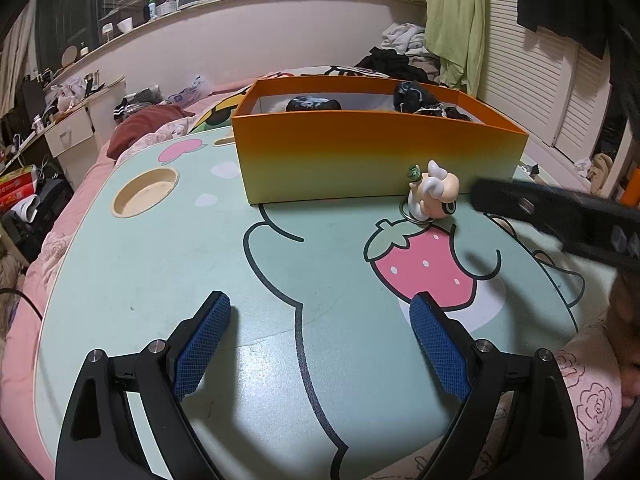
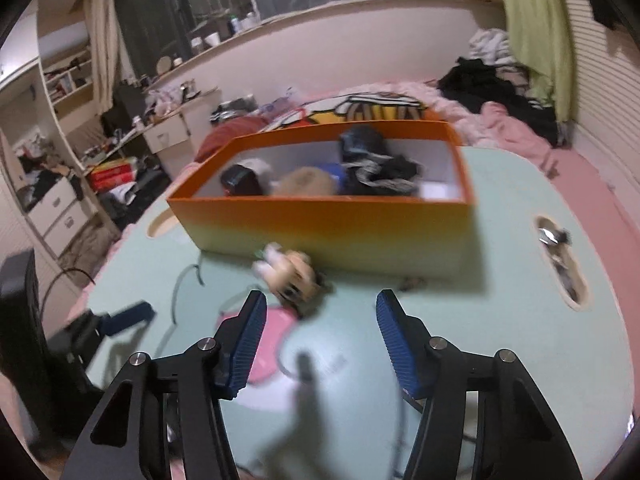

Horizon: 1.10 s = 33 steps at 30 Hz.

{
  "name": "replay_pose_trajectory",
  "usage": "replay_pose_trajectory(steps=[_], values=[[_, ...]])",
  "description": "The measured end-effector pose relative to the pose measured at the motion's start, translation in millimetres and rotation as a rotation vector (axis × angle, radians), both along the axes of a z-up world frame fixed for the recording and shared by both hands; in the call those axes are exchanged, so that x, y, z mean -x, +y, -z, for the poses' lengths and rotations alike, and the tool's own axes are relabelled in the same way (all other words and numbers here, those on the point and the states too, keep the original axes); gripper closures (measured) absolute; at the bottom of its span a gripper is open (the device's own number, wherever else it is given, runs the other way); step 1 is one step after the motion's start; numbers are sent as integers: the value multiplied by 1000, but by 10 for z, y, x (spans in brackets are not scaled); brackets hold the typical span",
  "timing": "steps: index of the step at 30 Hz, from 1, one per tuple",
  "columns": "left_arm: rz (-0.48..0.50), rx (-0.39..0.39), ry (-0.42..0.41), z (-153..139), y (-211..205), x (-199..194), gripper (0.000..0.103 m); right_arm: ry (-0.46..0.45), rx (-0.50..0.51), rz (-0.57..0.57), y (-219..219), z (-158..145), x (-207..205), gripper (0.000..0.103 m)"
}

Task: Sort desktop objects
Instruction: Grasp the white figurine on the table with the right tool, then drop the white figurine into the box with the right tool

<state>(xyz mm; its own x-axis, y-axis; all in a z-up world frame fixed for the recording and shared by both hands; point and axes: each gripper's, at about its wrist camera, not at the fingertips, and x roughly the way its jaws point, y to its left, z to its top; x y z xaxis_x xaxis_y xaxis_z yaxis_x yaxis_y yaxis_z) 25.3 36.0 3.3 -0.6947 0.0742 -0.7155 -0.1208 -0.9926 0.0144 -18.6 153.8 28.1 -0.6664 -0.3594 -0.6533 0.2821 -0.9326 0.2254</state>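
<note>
The left tongs (image 1: pixel 320 344) hover wide open over the mint tabletop (image 1: pixel 160 264), gripping nothing. The small figurine (image 1: pixel 434 192) lies on the tabletop just in front of the orange box (image 1: pixel 380 156) — beyond the right tongs (image 2: pixel 320 336), which stand partly open and empty, the toy ahead of their pads.

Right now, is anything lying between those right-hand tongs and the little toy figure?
No. In the right wrist view, only bare printed tabletop separates the right tongs from the toy figure.
</note>
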Motion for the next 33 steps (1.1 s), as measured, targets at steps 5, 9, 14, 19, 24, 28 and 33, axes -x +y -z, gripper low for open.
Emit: replay_pose_trajectory(steps=[5, 9, 14, 19, 24, 28, 33], values=[[-2, -1, 2, 1, 2, 0, 12, -56, -17, -55, -208, 20, 287, 45], [3, -32, 7, -13, -26, 1, 12, -142, -12, -49, -208, 194, 402, 64], [-6, -202, 59, -149, -283, -76, 12, -27, 187, -43, 164, 75, 130, 64], [-3, -191, 85, -202, -263, -80, 12, 53, 332, 25, 731, -155, -58, 64], [21, -167, 61, -138, -130, -33, 12, 131, 342, 69, 939, -587, 7, 64], [7, -104, 20, -41, -42, 23, 12, 156, 326, 46, 729, -808, 264, 64], [-6, -39, 18, -16, 11, -6, 12, 89, 156, 28, 156, -575, 723, 62]])
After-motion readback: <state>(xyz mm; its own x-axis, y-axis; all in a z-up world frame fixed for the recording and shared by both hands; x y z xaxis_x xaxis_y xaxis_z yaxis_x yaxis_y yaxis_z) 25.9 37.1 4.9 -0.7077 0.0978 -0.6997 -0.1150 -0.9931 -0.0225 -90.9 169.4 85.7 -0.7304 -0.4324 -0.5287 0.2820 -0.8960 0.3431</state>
